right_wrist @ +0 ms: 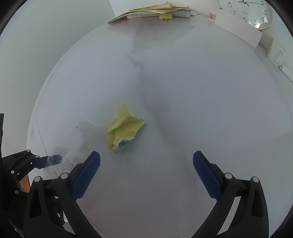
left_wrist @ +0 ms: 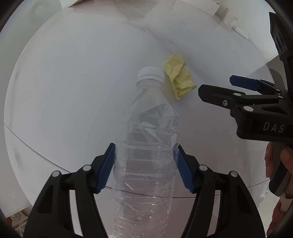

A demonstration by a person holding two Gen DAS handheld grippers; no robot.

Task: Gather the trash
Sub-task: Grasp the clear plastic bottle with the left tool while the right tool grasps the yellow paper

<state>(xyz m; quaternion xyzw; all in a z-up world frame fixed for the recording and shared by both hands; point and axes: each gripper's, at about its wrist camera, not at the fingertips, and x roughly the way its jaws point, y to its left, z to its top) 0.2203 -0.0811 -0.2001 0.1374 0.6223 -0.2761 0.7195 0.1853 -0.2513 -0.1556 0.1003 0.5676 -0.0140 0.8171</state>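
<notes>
A clear crushed plastic bottle point(left_wrist: 146, 139) with a white cap sits between the blue pads of my left gripper point(left_wrist: 145, 164), which is shut on its body. In the right wrist view the bottle point(right_wrist: 73, 152) shows faintly at the lower left. A crumpled yellow paper point(left_wrist: 180, 80) lies on the white round table point(left_wrist: 64, 82) just right of the bottle cap. My right gripper point(right_wrist: 146, 170) is open and empty, hovering just short of the yellow paper point(right_wrist: 123, 128). It also shows in the left wrist view point(left_wrist: 216, 84) at the right.
A stack of papers point(right_wrist: 157, 11) lies at the table's far edge. A white wall clock point(right_wrist: 254, 12) and a white card point(right_wrist: 238, 27) stand at the far right. The table's front edge point(left_wrist: 183, 196) runs under the bottle.
</notes>
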